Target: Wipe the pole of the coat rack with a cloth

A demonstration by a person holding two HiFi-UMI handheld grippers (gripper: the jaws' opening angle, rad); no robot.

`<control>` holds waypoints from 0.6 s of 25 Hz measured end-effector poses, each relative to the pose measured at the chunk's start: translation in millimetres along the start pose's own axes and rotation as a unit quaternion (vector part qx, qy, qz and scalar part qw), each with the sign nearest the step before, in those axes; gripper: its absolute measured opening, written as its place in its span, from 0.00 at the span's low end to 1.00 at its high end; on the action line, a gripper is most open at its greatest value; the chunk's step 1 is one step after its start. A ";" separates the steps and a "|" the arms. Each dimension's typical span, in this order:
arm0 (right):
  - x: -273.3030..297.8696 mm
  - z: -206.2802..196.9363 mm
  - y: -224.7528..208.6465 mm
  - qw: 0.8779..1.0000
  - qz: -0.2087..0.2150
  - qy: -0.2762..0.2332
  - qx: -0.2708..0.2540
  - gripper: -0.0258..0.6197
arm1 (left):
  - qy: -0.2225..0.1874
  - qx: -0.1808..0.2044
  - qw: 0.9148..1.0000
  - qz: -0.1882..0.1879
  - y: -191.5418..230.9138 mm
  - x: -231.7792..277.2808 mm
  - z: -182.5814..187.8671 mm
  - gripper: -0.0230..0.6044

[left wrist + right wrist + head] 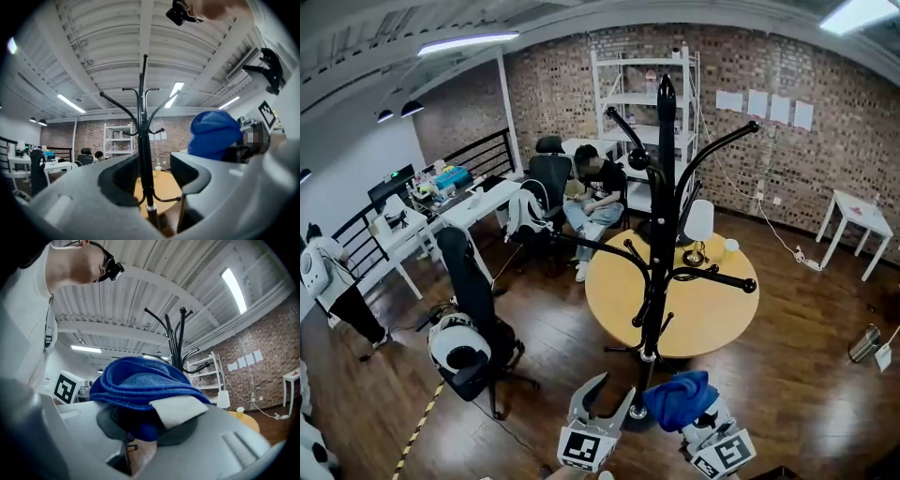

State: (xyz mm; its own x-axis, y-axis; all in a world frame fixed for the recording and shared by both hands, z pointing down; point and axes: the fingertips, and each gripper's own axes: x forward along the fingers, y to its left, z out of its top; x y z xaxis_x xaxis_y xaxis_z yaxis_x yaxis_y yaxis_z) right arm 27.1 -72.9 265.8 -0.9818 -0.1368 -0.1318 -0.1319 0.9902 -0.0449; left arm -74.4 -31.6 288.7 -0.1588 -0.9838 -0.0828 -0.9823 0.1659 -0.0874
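Coat rack pole (657, 234) stands upright on the wood floor (787, 375), at the round table's (712, 319) near edge. Right gripper (150, 425) is clamped on a bunched blue cloth (680, 397), held low beside the base, likely ready to press on. Left gripper (611, 398), jaws apart and empty, lines up with the lower pole, perhaps to steady it. Floor lies open leftward; hooks (727, 278) crowd higher up

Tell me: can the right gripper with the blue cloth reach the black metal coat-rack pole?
Probably yes: the right gripper, shut on the folded blue cloth, sits low beside the black metal pole, with nothing between them.
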 end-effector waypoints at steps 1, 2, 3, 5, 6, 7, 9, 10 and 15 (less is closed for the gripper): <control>-5.6 7.1 3.9 1.000 -0.006 -0.002 -0.002 0.20 | 0.000 -0.002 1.000 -0.005 -2.7 -3.8 5.5 0.34; -11.5 12.6 5.0 1.000 -0.014 -0.007 -0.007 0.20 | 0.001 -0.005 1.000 -0.008 -4.5 -7.5 10.6 0.34; -17.4 16.1 4.0 1.000 -0.022 -0.014 -0.015 0.20 | -0.002 -0.007 1.000 -0.010 -6.3 -10.8 14.4 0.34; -30.4 19.7 2.6 0.999 -0.036 -0.021 -0.023 0.20 | -0.012 -0.010 1.000 -0.012 -14.8 -17.7 18.2 0.34; -38.3 20.9 3.5 0.999 -0.038 -0.022 -0.024 0.20 | -0.016 -0.012 1.000 -0.011 -21.5 -22.7 20.6 0.34; -47.0 21.6 5.2 0.999 -0.037 -0.021 -0.024 0.20 | -0.020 -0.013 1.000 -0.006 -28.9 -29.2 24.2 0.34; -63.9 23.8 5.7 0.999 -0.034 -0.021 -0.025 0.20 | -0.020 -0.015 1.000 0.011 -42.9 -40.0 33.5 0.34; -71.0 27.7 3.8 0.999 -0.032 -0.023 -0.028 0.20 | -0.021 -0.018 0.999 0.017 -50.1 -42.2 39.7 0.34; -108.9 44.8 3.6 0.998 -0.039 -0.029 -0.035 0.20 | -0.035 -0.033 0.999 0.006 -91.0 -61.1 55.1 0.34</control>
State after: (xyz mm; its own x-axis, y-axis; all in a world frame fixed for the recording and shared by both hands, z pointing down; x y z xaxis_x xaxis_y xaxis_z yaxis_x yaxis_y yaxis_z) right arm 139.7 -55.6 235.7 -0.9589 -0.2122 -0.1886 -0.2181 0.9759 0.0110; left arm 30.2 17.1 247.0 -0.1654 -0.9742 -0.1535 -0.9852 0.1704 -0.0197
